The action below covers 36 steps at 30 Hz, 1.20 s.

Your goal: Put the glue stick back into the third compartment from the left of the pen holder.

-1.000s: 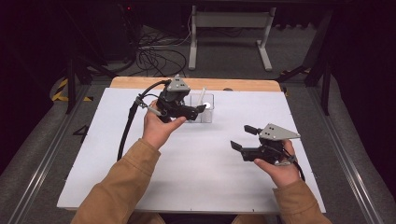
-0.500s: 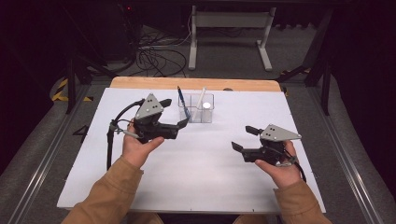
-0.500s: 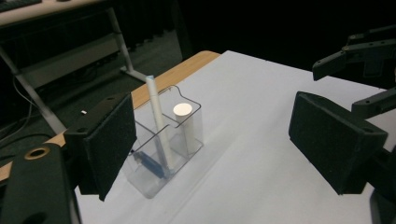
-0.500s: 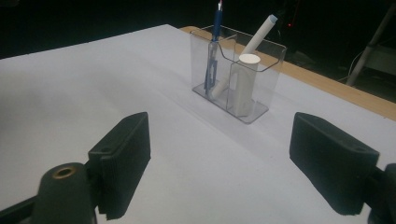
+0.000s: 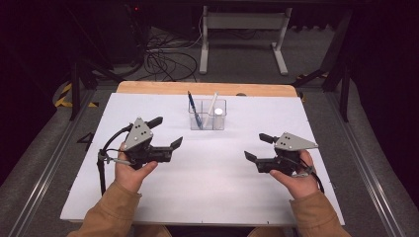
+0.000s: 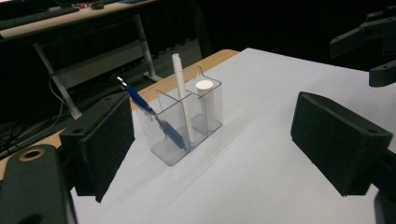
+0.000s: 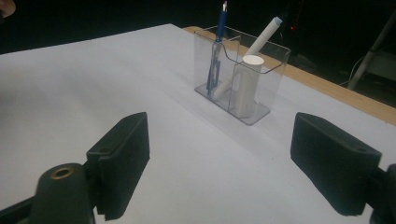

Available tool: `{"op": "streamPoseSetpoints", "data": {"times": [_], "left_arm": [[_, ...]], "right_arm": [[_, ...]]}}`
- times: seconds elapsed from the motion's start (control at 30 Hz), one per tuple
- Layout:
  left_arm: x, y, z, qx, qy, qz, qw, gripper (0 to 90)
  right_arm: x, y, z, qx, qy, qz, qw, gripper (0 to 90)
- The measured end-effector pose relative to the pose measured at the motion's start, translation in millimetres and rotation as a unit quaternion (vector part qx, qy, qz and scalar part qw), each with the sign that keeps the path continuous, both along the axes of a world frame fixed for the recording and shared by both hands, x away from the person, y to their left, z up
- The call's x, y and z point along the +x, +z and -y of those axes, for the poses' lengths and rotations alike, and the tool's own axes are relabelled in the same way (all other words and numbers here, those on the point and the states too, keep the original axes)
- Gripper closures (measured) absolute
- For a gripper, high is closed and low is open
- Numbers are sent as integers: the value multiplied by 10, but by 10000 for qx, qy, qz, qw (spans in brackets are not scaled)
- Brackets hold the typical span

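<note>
A clear acrylic organizer (image 5: 207, 117) stands at the far middle of the white table. In it are a blue pen (image 5: 194, 108), a white pen (image 5: 212, 102) and a short white cylinder (image 5: 218, 113). My left gripper (image 5: 169, 131) hovers to the organizer's left and nearer the person. Its jaws have just been opening and nothing is between them. The left gripper view shows the organizer (image 6: 187, 128) ahead between the wide pads (image 6: 105, 140). My right gripper (image 5: 254, 146) is held open and empty at the right, facing the organizer (image 7: 243, 70).
A white sheet (image 5: 207, 197) covers the table, with a bare wooden strip (image 5: 197, 88) along the far edge. Beyond it are floor cables (image 5: 163, 59) and a metal desk frame (image 5: 242, 29). My right gripper's jaws (image 6: 369, 46) appear at the top right of the left gripper view.
My left gripper has drawn back from the organizer, moving left, toward the person and lower. The blue pen now stands free in the organizer. The right hand has stayed put.
</note>
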<state>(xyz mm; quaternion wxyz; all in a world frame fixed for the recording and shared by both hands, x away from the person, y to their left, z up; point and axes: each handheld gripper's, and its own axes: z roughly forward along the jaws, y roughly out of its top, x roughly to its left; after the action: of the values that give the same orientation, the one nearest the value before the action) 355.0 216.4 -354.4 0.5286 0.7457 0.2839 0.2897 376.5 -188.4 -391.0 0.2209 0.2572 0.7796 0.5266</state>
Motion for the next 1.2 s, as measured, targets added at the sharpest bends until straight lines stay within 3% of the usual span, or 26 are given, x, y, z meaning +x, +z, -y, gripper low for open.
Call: {"op": "streamPoseSetpoints", "data": {"times": [0.33, 0.63, 0.77, 0.97, 1.1, 1.2], "left_arm": [[-101, -191, -115, 92, 104, -109, 9998, 142], [-181, -320, -231, 509, 250, -157, 9983, 140], [-218, -368, -281, 466, 263, -305, 9981, 144], [-289, -498, -345, 468, 258, -389, 9978, 141], [-271, -579, -386, 440, 226, -376, 9981, 141], [-232, -631, -399, 375, 178, -528, 9977, 142]], "right_arm": [[-68, -30, 13, -247, 100, 52, 9996, 172], [-119, -49, 20, -236, 162, 63, 9996, 167], [-123, -77, 8, -308, 168, 12, 9994, 163], [-121, -84, 11, -216, 159, -4, 9996, 162], [-125, -94, 15, -127, 181, -82, 9997, 163], [-136, -111, 25, -28, 209, -155, 9997, 162]]}}
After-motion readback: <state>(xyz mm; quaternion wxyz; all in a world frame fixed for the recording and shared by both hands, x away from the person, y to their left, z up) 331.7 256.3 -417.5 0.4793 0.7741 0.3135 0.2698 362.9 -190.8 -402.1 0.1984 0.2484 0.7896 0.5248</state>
